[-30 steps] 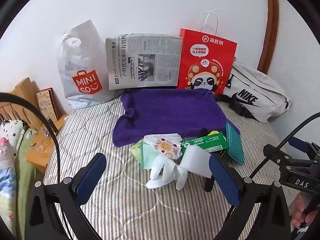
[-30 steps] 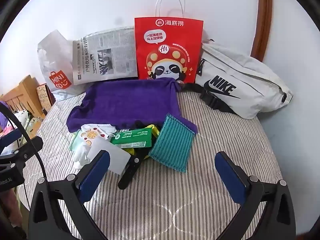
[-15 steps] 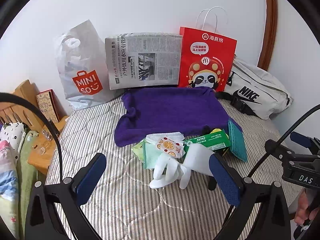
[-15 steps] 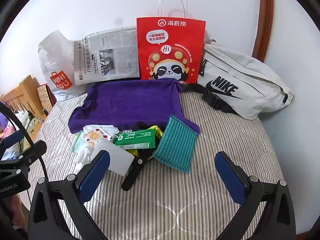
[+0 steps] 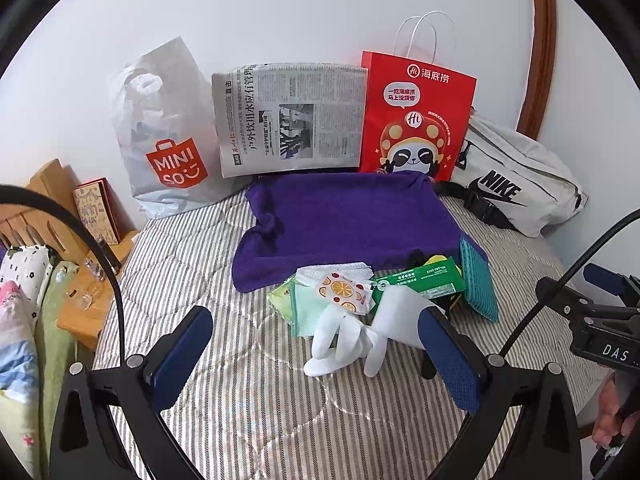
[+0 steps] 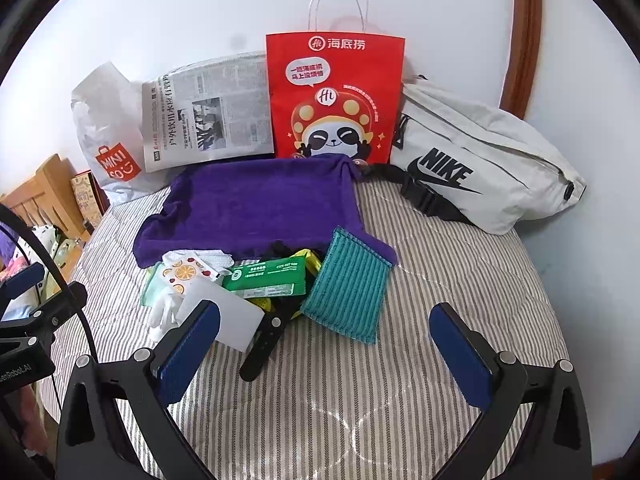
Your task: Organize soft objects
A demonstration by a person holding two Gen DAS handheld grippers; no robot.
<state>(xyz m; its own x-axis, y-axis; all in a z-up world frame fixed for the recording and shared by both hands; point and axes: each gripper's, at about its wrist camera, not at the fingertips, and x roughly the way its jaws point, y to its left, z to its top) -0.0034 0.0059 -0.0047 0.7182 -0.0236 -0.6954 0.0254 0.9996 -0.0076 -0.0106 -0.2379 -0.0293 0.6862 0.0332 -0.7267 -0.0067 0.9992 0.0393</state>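
A purple towel (image 5: 344, 220) (image 6: 256, 208) lies spread on the striped bed. At its near edge sits a pile: a white glove (image 5: 348, 340) (image 6: 162, 312), a fruit-print wipe pack (image 5: 344, 290) (image 6: 186, 272), a green tissue pack (image 5: 420, 282) (image 6: 266, 280), a teal ribbed cloth (image 6: 348, 284) (image 5: 478, 280) and a pale green cloth (image 5: 304, 312). My left gripper (image 5: 316, 356) hovers open just short of the glove. My right gripper (image 6: 324, 348) hovers open in front of the teal cloth. Both hold nothing.
Against the wall stand a white Miniso bag (image 5: 160, 136), a newspaper (image 5: 292, 116), a red panda paper bag (image 5: 416, 120) (image 6: 336, 96) and a white Nike bag (image 6: 480, 160). A black strap (image 6: 264, 340) pokes from the pile. A wooden bedside stand (image 5: 80, 304) lies left.
Both grippers have drifted back a little from the pile and risen slightly; the pile and towel have not moved. Both stay open.
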